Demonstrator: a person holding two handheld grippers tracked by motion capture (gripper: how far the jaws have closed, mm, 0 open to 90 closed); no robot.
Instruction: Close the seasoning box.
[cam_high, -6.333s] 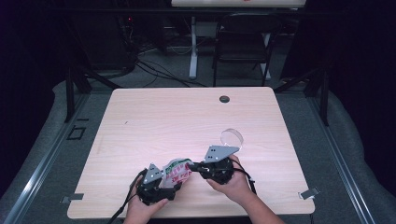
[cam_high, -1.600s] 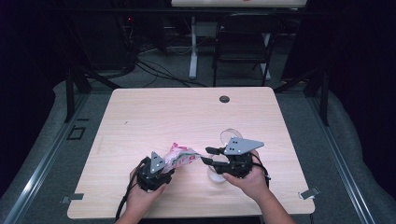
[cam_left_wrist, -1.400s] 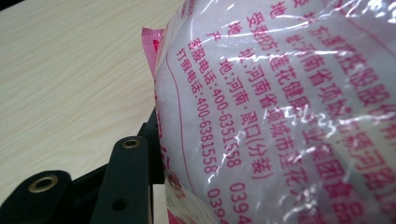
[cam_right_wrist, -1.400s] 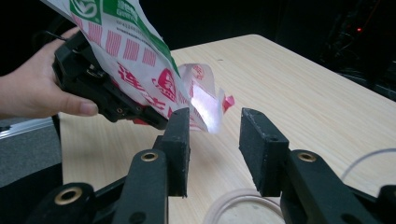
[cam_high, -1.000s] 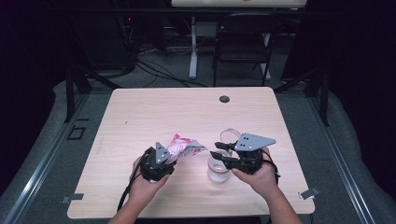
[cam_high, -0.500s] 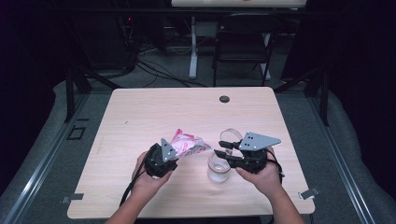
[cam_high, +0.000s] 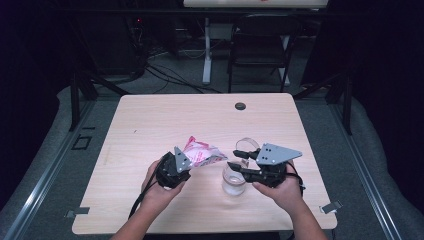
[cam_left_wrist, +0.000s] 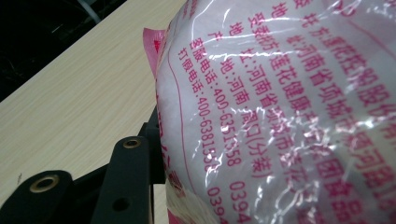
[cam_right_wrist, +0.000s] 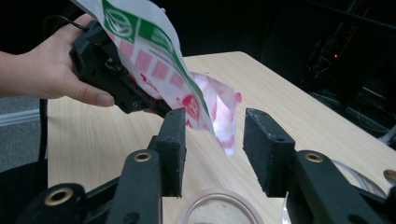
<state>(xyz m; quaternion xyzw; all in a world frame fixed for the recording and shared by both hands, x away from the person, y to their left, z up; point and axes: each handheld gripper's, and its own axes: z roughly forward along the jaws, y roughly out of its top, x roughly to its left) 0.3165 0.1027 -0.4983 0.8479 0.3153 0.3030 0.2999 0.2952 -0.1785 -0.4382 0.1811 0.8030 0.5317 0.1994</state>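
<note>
A pink-and-white plastic bag (cam_high: 201, 153) with red print is pinched at one end by my left gripper (cam_high: 186, 164), which is shut on it. In the left gripper view the bag (cam_left_wrist: 280, 107) presses against one black finger (cam_left_wrist: 128, 179). A clear glass jar (cam_high: 234, 182) stands upright on the table just below my right gripper (cam_high: 236, 160). Its jaws have just been opening and stand open (cam_right_wrist: 218, 144) with nothing gripped; the jar's rim (cam_right_wrist: 219, 207) lies under them. Beyond the gap hangs the bag (cam_right_wrist: 205, 102), held up by the other hand.
A clear lid (cam_high: 246, 145) lies on the light wooden table (cam_high: 150, 125) just past the right gripper. A dark round grommet (cam_high: 240, 106) sits near the far edge. A black chair (cam_high: 260, 50) and cables stand on the floor beyond.
The right gripper's jaws have spread apart above the jar. Both hands stay about where they were, and the bag remains in the left gripper.
</note>
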